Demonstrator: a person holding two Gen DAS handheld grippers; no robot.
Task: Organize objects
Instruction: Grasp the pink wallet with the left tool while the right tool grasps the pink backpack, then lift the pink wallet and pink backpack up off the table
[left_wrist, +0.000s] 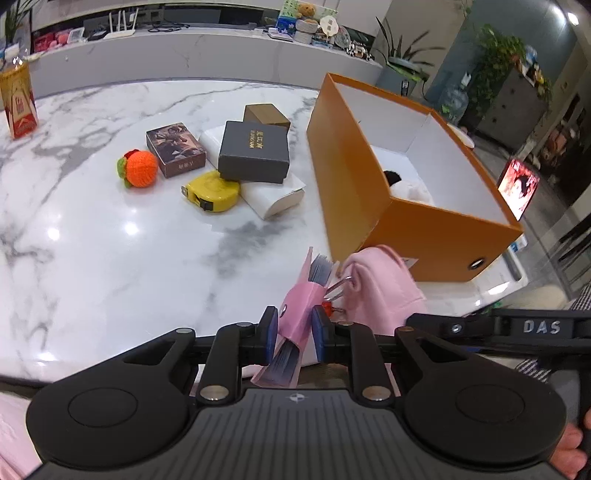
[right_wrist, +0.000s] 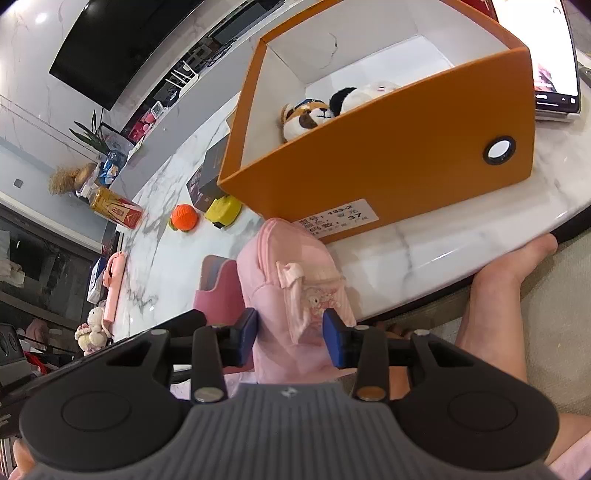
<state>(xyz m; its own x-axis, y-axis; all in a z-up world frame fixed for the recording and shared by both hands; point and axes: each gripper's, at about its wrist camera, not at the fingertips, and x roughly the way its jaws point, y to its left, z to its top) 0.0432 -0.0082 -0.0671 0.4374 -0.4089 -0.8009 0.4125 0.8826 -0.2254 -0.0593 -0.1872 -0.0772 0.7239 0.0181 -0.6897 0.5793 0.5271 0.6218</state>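
Note:
My left gripper (left_wrist: 294, 330) is shut on a pink card sleeve (left_wrist: 297, 314) with a stack of cards in it, at the table's near edge. My right gripper (right_wrist: 290, 338) is shut on a small pink pouch bag (right_wrist: 291, 291), which also shows in the left wrist view (left_wrist: 384, 284). The sleeve shows in the right wrist view (right_wrist: 216, 291) just left of the bag. Both sit close in front of the open orange box (left_wrist: 424, 221) (right_wrist: 388, 162), which holds plush toys (right_wrist: 306, 116).
On the marble table (left_wrist: 110, 240): a crocheted orange (left_wrist: 139, 168), a yellow tape measure (left_wrist: 211, 191), a dark grey box (left_wrist: 255, 151) on a white block, a picture box (left_wrist: 175, 148), a brown box (left_wrist: 266, 115). A phone (left_wrist: 517, 186) stands right of the orange box.

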